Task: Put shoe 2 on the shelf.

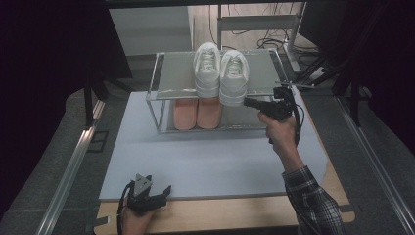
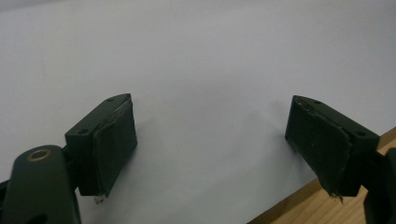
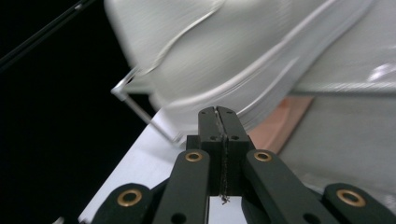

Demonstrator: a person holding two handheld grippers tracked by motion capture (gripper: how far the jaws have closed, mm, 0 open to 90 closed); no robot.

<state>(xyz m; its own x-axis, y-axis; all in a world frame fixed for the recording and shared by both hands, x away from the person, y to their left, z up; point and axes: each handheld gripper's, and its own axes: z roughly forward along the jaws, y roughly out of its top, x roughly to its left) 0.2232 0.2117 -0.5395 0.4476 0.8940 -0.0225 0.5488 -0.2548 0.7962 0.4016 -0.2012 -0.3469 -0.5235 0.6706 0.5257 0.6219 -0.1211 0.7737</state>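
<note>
A: Start from the high view. Where is the work?

B: A two-tier rack (image 1: 161, 73) stands at the far side of the grey mat (image 1: 205, 156) on the worktop (image 1: 230, 218). A pair of white sneakers (image 1: 220, 71) sits on the rack's top shelf, heels toward the person, with a pink pair (image 1: 196, 113) on the shelf below. The right gripper (image 1: 247, 102) is just beside the right sneaker's heel, its jaws pressed together on nothing. Whether the tips touch the heel I cannot tell. The left gripper (image 1: 161, 192) rests far from the rack, at the mat's near edge.

A: And the left gripper view?

B: Bare mat and a strip of wooden worktop edge (image 2: 322, 205). The left gripper (image 2: 211, 142) stands wide, nothing between the pads (image 2: 114, 149).

A: The right gripper view?

B: The right gripper (image 3: 218, 112) is fully shut, aimed at the blurred white sole and heel (image 3: 219, 60) just ahead, with a rack wire (image 3: 144, 114) and a sliver of pink (image 3: 285, 121) beneath. That closeness is lost from above; the high view alone gives the layout of both pairs.

A: How would the sneaker handle?

B: Light, I'd judge, with a stiff rubber sole and a softer, yielding upper. Closed jaws could nudge it. To lift it, open them and pinch the heel collar or the sole's side wall; the smooth leather may slip.
</note>
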